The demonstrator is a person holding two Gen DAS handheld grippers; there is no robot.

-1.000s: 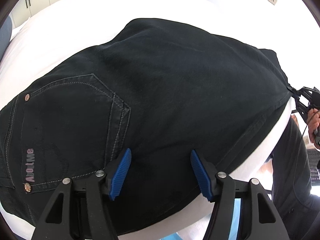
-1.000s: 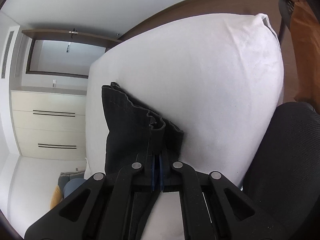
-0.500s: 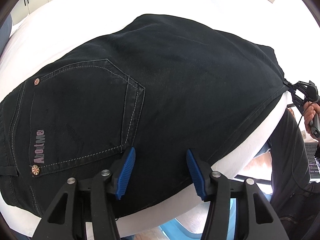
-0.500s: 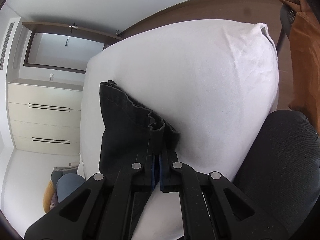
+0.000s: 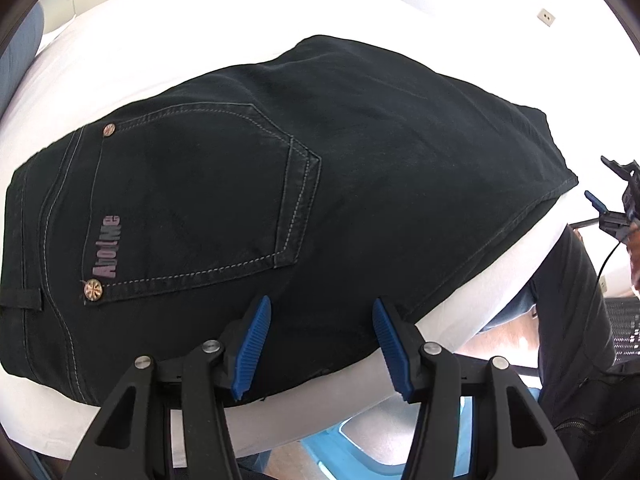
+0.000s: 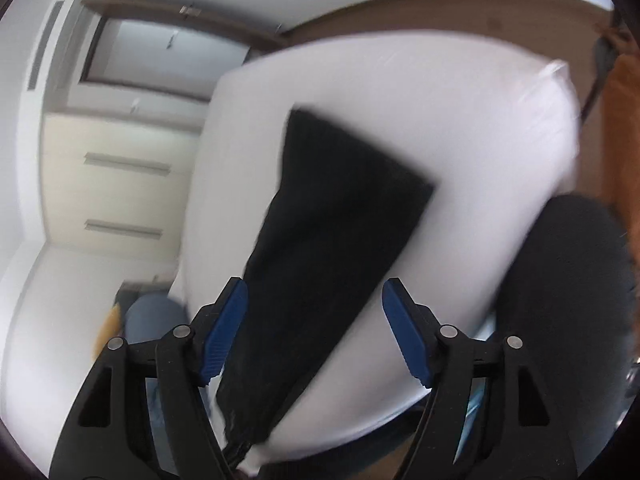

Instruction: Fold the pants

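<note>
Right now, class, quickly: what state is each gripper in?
Left gripper: open, holding nothing, above the pants.
Right gripper: jaws opening, pants not gripped.

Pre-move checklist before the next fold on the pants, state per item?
1. Right gripper released from the pants: ok, fingers apart and opening, cloth between them but untouched.
2. Left gripper free of cloth: ok, fingers spread, nothing pinched.
3. Pants flat on the white surface: ok, pocket side up, no big bunches.
4. Leg end square: cannot tell, right wrist view blurred.
5. Near edge on the surface: cannot tell, grippers hide it.
</note>
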